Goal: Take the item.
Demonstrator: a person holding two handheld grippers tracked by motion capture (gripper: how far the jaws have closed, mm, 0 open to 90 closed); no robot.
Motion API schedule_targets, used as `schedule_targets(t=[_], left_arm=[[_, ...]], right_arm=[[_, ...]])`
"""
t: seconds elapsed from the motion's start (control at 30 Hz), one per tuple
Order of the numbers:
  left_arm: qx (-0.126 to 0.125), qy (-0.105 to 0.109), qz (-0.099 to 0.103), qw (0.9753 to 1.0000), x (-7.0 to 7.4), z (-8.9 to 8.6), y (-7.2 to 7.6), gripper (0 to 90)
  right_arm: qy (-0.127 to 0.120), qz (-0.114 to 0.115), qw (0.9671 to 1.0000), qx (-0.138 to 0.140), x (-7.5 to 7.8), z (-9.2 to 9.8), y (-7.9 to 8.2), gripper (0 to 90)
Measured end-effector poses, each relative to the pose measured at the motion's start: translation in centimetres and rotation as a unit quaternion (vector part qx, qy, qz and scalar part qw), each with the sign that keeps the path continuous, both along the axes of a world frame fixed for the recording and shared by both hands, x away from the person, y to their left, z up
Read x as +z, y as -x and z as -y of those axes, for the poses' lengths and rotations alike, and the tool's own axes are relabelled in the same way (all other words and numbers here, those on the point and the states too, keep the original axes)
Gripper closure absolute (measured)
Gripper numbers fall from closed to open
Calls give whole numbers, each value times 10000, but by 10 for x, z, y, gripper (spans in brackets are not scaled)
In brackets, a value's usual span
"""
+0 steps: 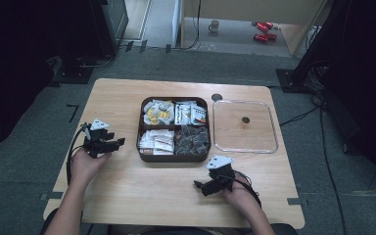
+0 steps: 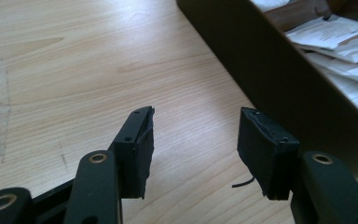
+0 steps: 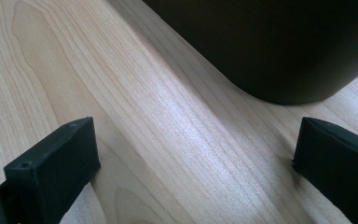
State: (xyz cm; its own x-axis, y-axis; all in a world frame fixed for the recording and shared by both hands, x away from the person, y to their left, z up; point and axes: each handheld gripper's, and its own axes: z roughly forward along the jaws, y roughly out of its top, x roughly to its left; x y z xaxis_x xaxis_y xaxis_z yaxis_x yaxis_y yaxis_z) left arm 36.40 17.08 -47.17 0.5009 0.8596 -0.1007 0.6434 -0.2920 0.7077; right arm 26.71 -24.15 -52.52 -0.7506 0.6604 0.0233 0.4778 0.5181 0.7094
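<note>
The brown tray (image 1: 144,128) stood in the middle of the wooden table (image 1: 127,186), and it was divided in four compartments. In the far left compartment lay white and yellow packets (image 1: 157,113), in the far right one white sachets with some red and yellow print (image 1: 190,113). The near left compartment held white paper packets (image 1: 155,141), and the near right one held dark grey pouches (image 1: 192,139). Just beside the tray, on its right side, a clear square lid (image 1: 245,127) lay flat on the table, apart from the tray by a small gap.

The left gripper (image 1: 119,142) was held by the left hand (image 1: 85,164) near the left wall of the tray, and it pointed toward this wall without touching it. In the left gripper view (image 2: 196,144) its jaws stood apart with only bare table between them, and the dark wall of the tray (image 2: 261,70) rose close at the right side, with the paper packets (image 2: 340,51) visible above it.

The right gripper (image 1: 199,185) was held by the right hand (image 1: 242,196) near the front edge of the table, in front of the right near corner of the tray. In the right gripper view (image 3: 193,163) its jaws were wide open and held nothing. The rounded corner of the tray (image 3: 279,46) was near ahead of them, not touching.
</note>
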Motion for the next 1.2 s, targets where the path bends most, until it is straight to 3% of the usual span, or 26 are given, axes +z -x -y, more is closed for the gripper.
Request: schedule_targets(t=[0.53,0.77,1.2], left_arm=[[-395,326,118,9986,22,17,1,519],[-500,363,167,9980,28,22,1,542],[-1001,207,270,9944,33,55,-4,582]], right_arm=[[-1,-2,10000,1,0,0,0,0],[0,0,10000,2,0,0,0,0],[4,10,10000,2,0,0,0,0]])
